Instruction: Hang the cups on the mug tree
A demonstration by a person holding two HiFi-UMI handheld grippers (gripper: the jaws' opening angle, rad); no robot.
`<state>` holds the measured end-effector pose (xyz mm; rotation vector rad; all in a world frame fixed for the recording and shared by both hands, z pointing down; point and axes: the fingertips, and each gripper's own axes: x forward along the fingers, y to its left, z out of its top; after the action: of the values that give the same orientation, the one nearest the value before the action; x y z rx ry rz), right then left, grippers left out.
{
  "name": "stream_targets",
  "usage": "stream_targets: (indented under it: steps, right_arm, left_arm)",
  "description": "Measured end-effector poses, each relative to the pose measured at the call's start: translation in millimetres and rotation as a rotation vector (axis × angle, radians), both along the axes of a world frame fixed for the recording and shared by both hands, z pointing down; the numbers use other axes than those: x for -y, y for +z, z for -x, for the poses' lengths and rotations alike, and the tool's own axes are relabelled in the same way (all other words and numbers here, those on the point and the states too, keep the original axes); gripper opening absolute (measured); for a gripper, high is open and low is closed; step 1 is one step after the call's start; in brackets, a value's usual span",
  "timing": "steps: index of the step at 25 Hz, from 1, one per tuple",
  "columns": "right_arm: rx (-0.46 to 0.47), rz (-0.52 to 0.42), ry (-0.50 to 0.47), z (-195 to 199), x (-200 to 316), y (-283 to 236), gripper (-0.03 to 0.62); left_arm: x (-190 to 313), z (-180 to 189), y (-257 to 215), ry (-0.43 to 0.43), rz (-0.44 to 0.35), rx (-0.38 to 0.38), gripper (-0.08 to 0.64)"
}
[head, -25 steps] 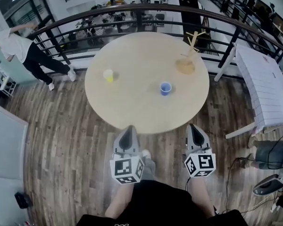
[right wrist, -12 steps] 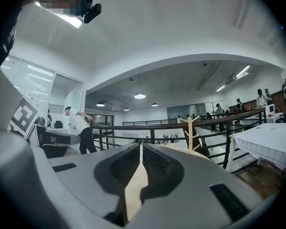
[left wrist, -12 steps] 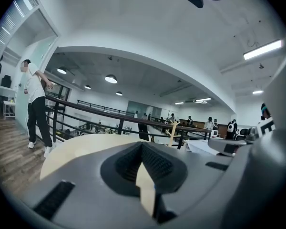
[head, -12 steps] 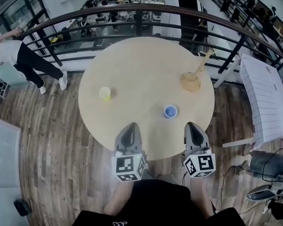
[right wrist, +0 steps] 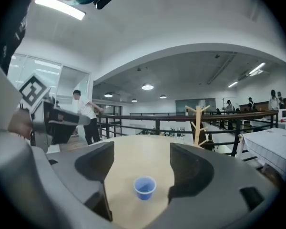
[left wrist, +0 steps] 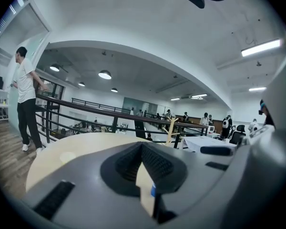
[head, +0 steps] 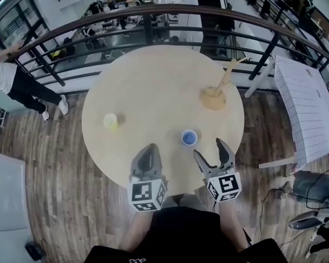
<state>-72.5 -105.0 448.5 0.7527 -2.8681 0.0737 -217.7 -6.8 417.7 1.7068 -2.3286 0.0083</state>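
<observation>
A round pale wood table (head: 153, 86) bears a blue cup (head: 189, 138), a yellow cup (head: 110, 120) and a wooden mug tree (head: 215, 95) with bare pegs. My right gripper (head: 211, 151) hovers over the near edge just behind the blue cup; its jaws are opening, with nothing between them. In the right gripper view the blue cup (right wrist: 144, 187) stands upright ahead of the right gripper (right wrist: 142, 157), and the mug tree (right wrist: 197, 125) rises at the far right. My left gripper (head: 148, 151) is shut and empty. The left gripper view shows the left gripper (left wrist: 142, 149) and the mug tree (left wrist: 170, 132) beyond it.
A curved dark railing (head: 153, 15) runs behind the table. A person (head: 11, 84) stands at the left on the wood floor. A white slatted table (head: 312, 108) lies to the right, with cables (head: 312, 201) on the floor near it.
The table has come closer and both grippers now reach over its near edge. The right gripper's jaws have gone from shut to wide apart. The left stays shut.
</observation>
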Motion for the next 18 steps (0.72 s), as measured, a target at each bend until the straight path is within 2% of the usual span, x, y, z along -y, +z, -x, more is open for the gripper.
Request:
stream_targets:
  steps: [6, 13, 18]
  right_arm:
    - [-0.198, 0.120, -0.048, 11.3, 14.7, 114.0, 0.371]
    - [-0.263, 0.188, -0.083, 36.8, 33.6, 186.5, 0.370]
    - [-0.294, 0.152, -0.047, 51.7, 42.1, 207.3, 0.370]
  left_arm:
    - [0.2, 9.7, 15.4, -0.019, 0.082, 0.033, 0.011]
    - [-12.0, 11.6, 24.3, -0.050, 0.167, 0.052, 0.011]
    - [-14.0, 4.0, 29.0, -0.046, 0.194, 0.041, 0.011]
